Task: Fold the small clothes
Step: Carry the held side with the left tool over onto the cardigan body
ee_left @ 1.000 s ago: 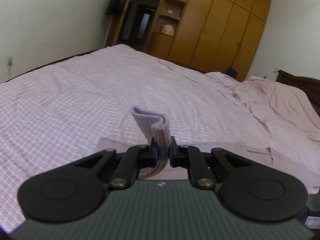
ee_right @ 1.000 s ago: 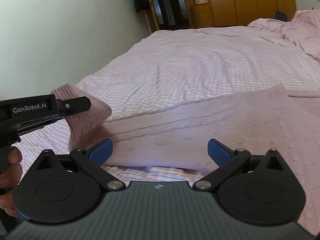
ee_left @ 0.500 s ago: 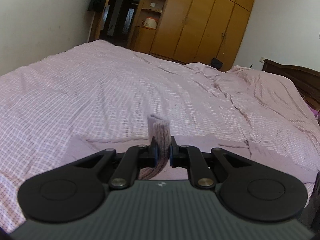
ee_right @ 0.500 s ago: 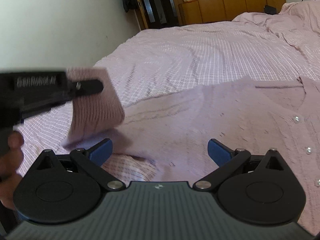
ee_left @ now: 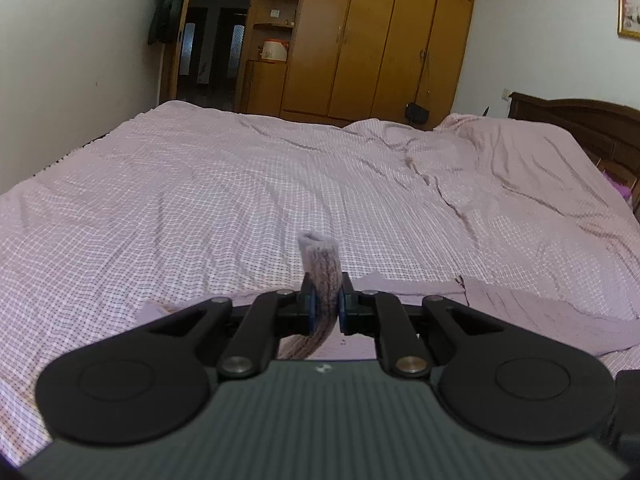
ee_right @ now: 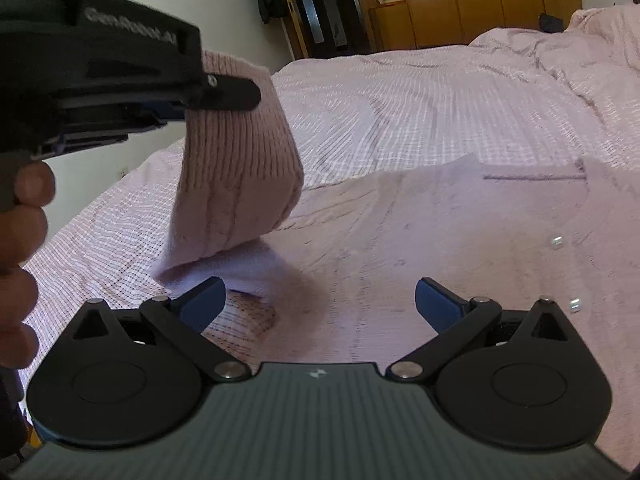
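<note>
In the right wrist view, upper left, the left hand-held gripper point(ee_right: 224, 92) is clamped on the ribbed cuff point(ee_right: 240, 160) of a pink knit cardigan point(ee_right: 440, 248), lifting that sleeve while the rest lies flat mid-frame. Bottom centre, the right hand-held gripper point(ee_right: 318, 300) hangs wide apart, gripping nothing. Everything's on a bed point(ee_left: 200, 200) with a checked pink sheet; wooden wardrobe point(ee_left: 380, 40) at the top.

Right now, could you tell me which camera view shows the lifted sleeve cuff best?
The right wrist view: the sleeve cuff hangs side-on from the left hand-held gripper. The left wrist view shows only its edge pinched between closed jaws.
</note>
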### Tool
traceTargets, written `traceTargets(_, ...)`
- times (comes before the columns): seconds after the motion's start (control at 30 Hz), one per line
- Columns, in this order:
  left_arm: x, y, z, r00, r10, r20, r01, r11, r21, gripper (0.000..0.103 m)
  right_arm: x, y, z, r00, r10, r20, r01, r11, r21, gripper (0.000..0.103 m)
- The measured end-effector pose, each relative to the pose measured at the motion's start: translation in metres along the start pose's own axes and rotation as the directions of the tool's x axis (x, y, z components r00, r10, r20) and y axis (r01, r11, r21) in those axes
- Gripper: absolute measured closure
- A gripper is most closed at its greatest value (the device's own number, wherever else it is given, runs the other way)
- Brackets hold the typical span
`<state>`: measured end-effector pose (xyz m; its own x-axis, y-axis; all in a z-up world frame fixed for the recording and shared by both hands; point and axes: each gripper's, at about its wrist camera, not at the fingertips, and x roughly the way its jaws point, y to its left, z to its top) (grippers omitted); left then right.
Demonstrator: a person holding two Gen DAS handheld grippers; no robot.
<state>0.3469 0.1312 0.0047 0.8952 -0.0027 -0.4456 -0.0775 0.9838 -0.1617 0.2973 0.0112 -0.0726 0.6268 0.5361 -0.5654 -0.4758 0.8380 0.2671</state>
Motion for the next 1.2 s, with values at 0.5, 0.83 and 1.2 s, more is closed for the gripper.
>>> traceTargets(0.5,0.013,-0.084,0.024,0.998,0.054,-0.025,-0.051,0.993,0.105,0.091,-0.040,-0.068,0.009,1.000,0.021,0.004,-0.021,1.000,-0.021,0.000)
traceTargets(0.83,0.028,-0.127,0.023,0.993,0.096,-0.068,-0.086,0.986,0.144,0.091,-0.048,-0.094,0.001,0.995,0.099,-0.014,-0.100,0.992,-0.075,0.000)
traceTargets(1.2,0.063,-0.178,0.005,0.991,0.058,-0.122,-0.036,0.984,0.177,0.091,-0.074,-0.147,-0.009,0.998,0.057,0.006,-0.057,0.998,-0.017,0.000)
